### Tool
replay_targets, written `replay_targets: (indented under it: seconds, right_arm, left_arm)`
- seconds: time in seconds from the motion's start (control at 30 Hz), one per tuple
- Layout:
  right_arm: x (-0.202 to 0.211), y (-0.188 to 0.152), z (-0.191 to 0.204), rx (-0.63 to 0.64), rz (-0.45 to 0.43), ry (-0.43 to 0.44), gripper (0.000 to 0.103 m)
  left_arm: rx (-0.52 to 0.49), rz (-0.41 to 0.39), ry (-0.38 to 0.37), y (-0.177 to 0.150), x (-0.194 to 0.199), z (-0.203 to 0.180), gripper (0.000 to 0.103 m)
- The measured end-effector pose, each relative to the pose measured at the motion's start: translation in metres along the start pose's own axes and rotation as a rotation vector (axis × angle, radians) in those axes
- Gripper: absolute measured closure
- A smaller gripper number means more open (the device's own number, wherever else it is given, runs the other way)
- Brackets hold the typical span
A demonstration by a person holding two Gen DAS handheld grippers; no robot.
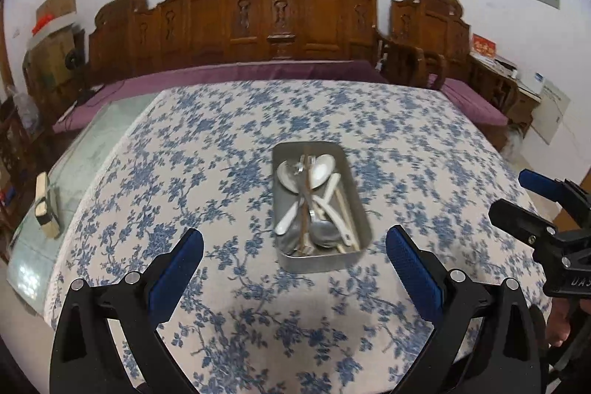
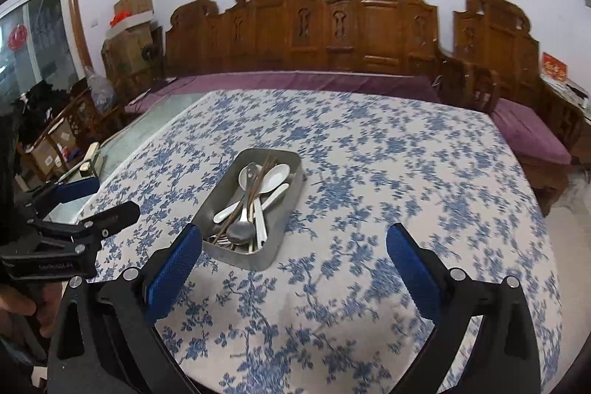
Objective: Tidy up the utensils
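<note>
Nearest: my left gripper [image 1: 294,246] has both blue-padded jaws spread wide, nothing between the pads, only tablecloth under the gap. My right gripper [image 2: 294,248] is likewise spread to full width and empty; its left pad overlaps the near corner of the tray in its own view, but I cannot tell whether it touches. From the left wrist view the right gripper appears at the far right edge, over the tablecloth and apart from the tray. A bit of my hand [image 2: 22,311] shows at the lower left of the right wrist view, behind the left gripper.

Middle: the metal tray [image 1: 321,261], rectangular with rounded corners, sits on the blue floral tablecloth [image 1: 221,150], roughly central. Inside lie the utensils, all loosely piled lengthwise: white ceramic spoons [image 1: 320,168] with bowls toward the far end, a metal spoon [image 2: 241,230] with bowl toward the near end, dark chopsticks [image 2: 255,189] crossing over them, a pale flat handle along the right side. Fork tines seem to show at the near end; blurred.

Left of the cloth: bare glass tabletop [image 1: 85,150] with a small cream-and-black block [image 1: 46,205] on it.

Far: carved wooden bench [image 1: 266,21] with purple cushion [image 1: 236,74] against a white wall; cardboard boxes [image 1: 55,24] at left.
</note>
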State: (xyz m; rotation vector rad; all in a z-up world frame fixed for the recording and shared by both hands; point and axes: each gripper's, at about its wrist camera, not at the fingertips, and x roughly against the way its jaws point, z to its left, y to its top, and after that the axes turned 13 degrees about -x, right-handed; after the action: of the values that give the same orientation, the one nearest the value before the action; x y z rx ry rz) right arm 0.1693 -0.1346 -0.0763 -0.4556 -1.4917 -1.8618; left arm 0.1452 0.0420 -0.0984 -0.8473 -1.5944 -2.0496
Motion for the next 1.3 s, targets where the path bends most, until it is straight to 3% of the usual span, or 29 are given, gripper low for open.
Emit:
replay_targets:
  seconds: [0.3,0.73,1.3]
  right_arm:
    - [0.073,0.006,-0.004,-0.029,-0.143,-0.022,0.003]
    - [0.154,0.018,0.005,-0.026,-0.306,-0.007,0.003]
    - [0.165,0.019,0.008,-0.019,-0.326,-0.002,0.003]
  left_arm:
    - [-0.028,-0.114,0.029,0.020,0.066,-0.028,0.007]
    - [0.027,-0.240,0.054,0.038,0.134,-0.028,0.007]
    - [0.026,-0.255,0.063,0.036,0.147,-0.030,0.007]
